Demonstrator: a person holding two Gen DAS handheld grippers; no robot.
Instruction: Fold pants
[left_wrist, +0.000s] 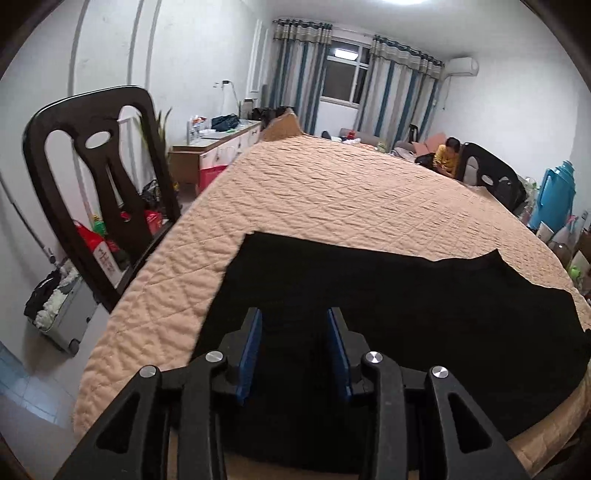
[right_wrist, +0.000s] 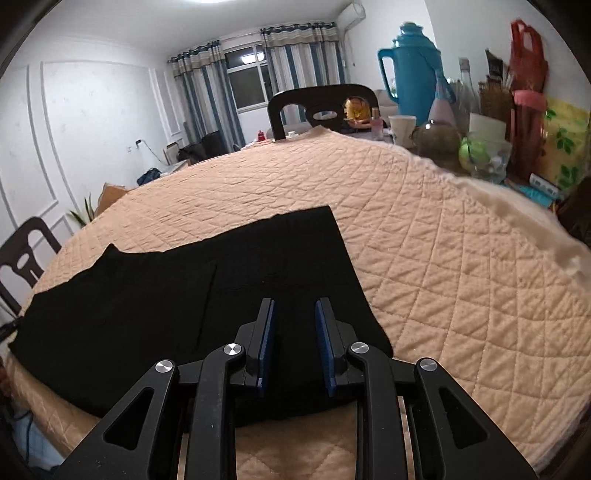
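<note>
I see the tabletop (left_wrist: 332, 184) w/ a peach quilted cover filling both views. Black pants (left_wrist: 406, 302) lie flat on its near edge, spread from 9 to 3 o'clock, approx. at 6 of each frame. Dark chair (left_wrist: 96, 177) at 9 o'clock, blue thermos (right_wrist: 413, 62) at 1. Left hand-held gripper (left_wrist: 294, 321) hangs over the cloth, jaws apart, nothing between. Right hand-held gripper (right_wrist: 294, 310) likewise parted over the pants.

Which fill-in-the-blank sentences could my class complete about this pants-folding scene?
1. The black fabric pants lie on a quilted ____-coloured table cover.
2. The left gripper and right gripper both have their jaws ____.
3. The tall plastic thermos jug is ____ in colour.

Missing words: peach; open; blue
</note>
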